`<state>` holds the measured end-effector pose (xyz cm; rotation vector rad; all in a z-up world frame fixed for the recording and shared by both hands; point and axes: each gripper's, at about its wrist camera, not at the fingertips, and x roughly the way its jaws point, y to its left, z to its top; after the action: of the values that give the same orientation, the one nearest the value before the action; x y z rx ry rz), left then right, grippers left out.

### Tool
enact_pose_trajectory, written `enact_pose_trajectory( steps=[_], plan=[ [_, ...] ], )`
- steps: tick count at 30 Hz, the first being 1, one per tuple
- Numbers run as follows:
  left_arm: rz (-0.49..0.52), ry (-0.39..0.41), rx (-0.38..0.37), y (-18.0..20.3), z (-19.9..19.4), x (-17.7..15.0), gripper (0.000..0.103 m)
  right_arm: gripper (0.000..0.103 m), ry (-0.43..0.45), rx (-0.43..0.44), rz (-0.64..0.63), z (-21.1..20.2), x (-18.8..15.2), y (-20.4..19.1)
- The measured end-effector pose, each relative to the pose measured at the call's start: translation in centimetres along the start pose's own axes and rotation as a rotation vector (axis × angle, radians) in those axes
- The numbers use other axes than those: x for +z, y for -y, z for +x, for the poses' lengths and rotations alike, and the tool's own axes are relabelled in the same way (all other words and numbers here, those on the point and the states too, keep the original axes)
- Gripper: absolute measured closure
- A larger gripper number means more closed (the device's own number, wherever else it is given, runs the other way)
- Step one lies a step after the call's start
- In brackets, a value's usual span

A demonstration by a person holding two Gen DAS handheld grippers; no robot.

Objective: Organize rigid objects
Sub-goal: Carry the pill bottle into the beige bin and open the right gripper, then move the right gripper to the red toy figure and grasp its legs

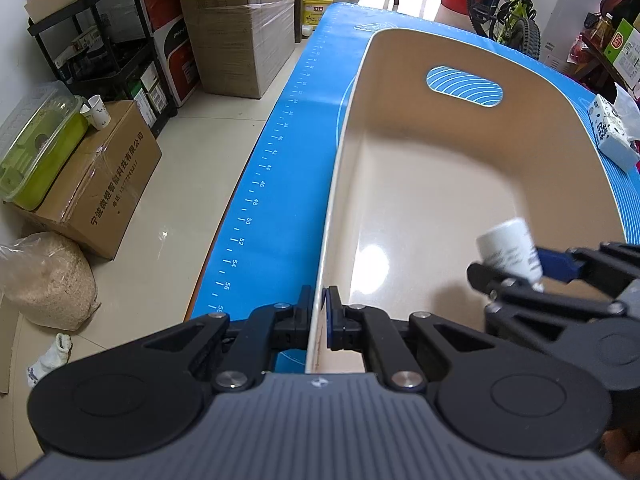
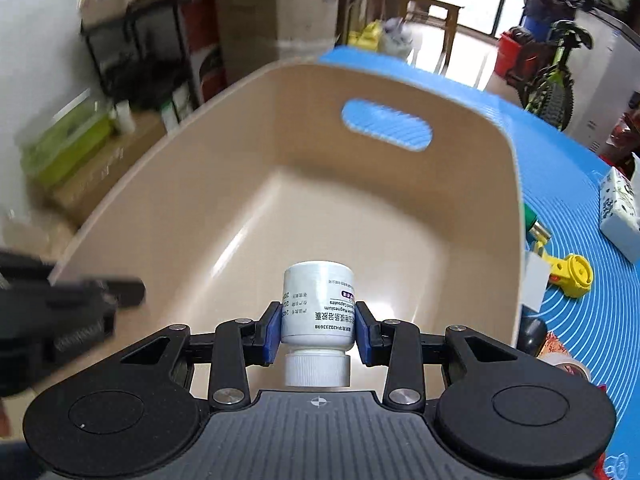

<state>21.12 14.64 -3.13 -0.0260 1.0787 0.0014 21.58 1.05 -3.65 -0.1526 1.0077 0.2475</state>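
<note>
White pill bottle [image 2: 318, 306] — ribbed cap down — clamped by right gripper [image 2: 317, 330]; left gripper [image 1: 319, 318] pinches beige tub [image 1: 400, 216] rim.

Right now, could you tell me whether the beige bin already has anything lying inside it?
Empty: the beige bin shows a bare floor, and the white bottle is held over it in the right tongs.

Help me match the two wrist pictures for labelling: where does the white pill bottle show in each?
Left wrist: white pill bottle at lower right, held by the right claw over the beige tub.
Right wrist: bottle at lower centre, cap toward the camera, clamped between blue pads.
Shared landmark: the tub's oval handle cutout.
</note>
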Motion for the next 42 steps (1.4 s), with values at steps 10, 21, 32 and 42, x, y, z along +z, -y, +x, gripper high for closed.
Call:
enact_pose_trajectory(
  steps=[10,21,32,42],
  plan=[
    [0.007,0.000,0.005,0.0,0.0,0.0,0.095,0.044,0.005,0.038,0.074,-1.1,-0.3,1.1],
    [0.009,-0.002,0.009,0.1,0.0,0.0,0.095,0.033,0.248,0.043,0.255,-7.9,-1.7,6.0],
    [0.009,-0.002,0.009,0.2,0.0,0.0,0.095,0.030,0.199,-0.164,0.381,-7.4,-7.1,16.4],
    [0.010,-0.002,0.009,0.2,0.0,0.0,0.095,0.030,0.068,-0.300,0.521,-6.0,-15.7,22.9]
  ],
)
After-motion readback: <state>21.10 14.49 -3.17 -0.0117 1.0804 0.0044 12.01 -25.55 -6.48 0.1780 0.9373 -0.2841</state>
